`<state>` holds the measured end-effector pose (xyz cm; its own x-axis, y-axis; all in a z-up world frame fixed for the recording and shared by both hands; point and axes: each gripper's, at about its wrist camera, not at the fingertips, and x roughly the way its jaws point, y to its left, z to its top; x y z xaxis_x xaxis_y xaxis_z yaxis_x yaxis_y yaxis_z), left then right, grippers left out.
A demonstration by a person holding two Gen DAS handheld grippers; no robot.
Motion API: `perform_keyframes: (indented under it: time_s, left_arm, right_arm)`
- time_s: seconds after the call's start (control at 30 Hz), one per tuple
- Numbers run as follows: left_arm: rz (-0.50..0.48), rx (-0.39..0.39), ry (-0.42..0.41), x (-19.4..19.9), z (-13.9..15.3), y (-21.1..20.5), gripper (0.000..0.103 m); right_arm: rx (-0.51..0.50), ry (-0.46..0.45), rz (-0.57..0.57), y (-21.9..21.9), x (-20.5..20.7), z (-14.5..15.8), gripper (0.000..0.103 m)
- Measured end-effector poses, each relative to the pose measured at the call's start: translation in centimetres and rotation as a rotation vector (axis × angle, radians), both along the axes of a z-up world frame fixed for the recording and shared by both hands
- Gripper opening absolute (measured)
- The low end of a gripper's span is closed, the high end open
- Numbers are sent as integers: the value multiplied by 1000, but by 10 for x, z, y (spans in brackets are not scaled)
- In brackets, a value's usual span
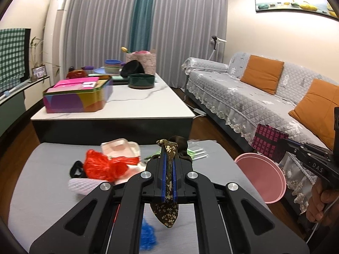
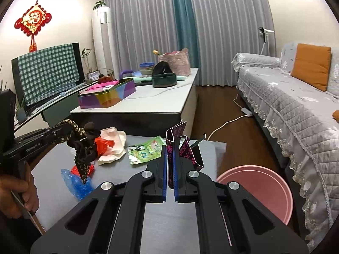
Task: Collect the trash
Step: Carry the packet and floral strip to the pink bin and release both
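My left gripper [image 1: 169, 148] is shut on a brown floral cloth scrap [image 1: 169, 175] and holds it above the grey low table [image 1: 42, 180]; it also shows in the right wrist view [image 2: 72, 130] with the cloth [image 2: 84, 154] hanging down. My right gripper [image 2: 169, 146] is shut on a black and pink paper wrapper [image 2: 184, 148], held near the table's right edge above a pink bin [image 2: 260, 190]. In the left wrist view the wrapper [image 1: 269, 144] hangs over the bin [image 1: 260, 177]. A red plastic bag [image 1: 103, 165], a white foam box [image 1: 118, 148], a green packet [image 2: 146, 150] and a blue bag [image 2: 76, 182] lie on the table.
A marble coffee table [image 1: 137, 105] stands behind with a colourful tin [image 1: 78, 97], bowls and a dark green pot [image 1: 141, 80]. A grey sofa [image 1: 254, 97] with orange cushions runs along the right. A white cable [image 2: 228, 124] lies on the wooden floor.
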<state>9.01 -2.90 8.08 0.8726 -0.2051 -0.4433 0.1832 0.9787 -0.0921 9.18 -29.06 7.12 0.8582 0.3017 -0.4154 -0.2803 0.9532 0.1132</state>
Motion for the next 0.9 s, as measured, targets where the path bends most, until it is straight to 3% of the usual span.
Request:
perform_keyframes:
  time_s: [0.9]
  left_arm:
    - [-242, -21, 49, 37, -4, -150, 4]
  right_arm:
    - [1, -9, -233, -119, -6, 2, 5]
